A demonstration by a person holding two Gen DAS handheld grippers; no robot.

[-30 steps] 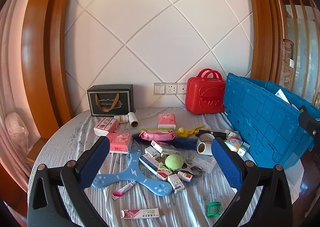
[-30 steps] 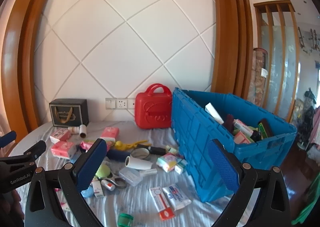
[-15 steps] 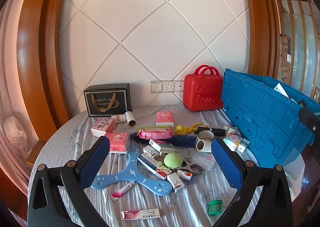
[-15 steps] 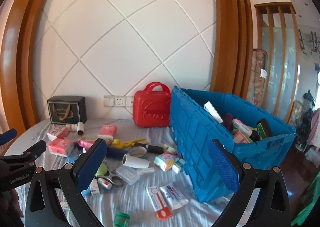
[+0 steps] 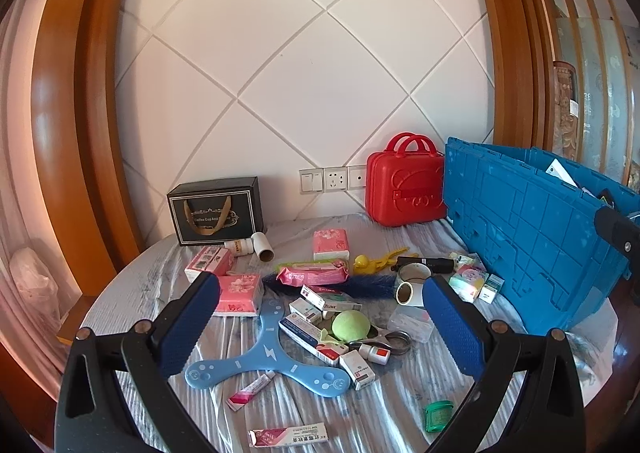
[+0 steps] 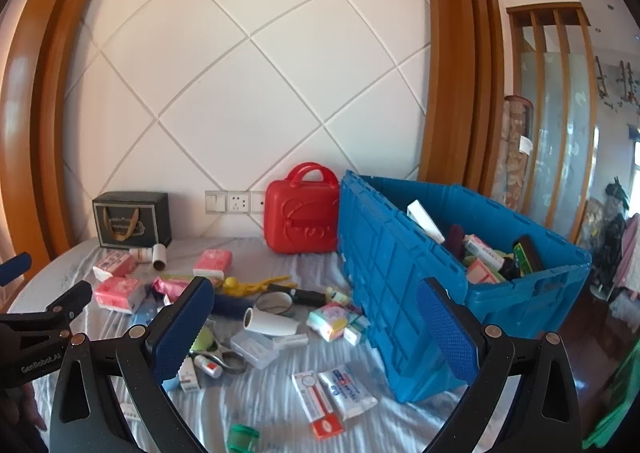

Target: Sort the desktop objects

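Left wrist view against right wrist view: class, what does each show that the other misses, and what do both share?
Only the left wrist view shows the blue boomerang whole, with the green ball beside it.

Only the right wrist view looks down into the blue crate, already holding boxes, and catches the left tongs at its edge.

Both show the red case, the black gift box, the white roll, and open tongs holding nothing.

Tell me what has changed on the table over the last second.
Nothing was picked up or let go. Both the left gripper and the right gripper are open and empty, as before; only the camera views have drifted a little. The blue crate, the boomerang and the green ball lie where they were.
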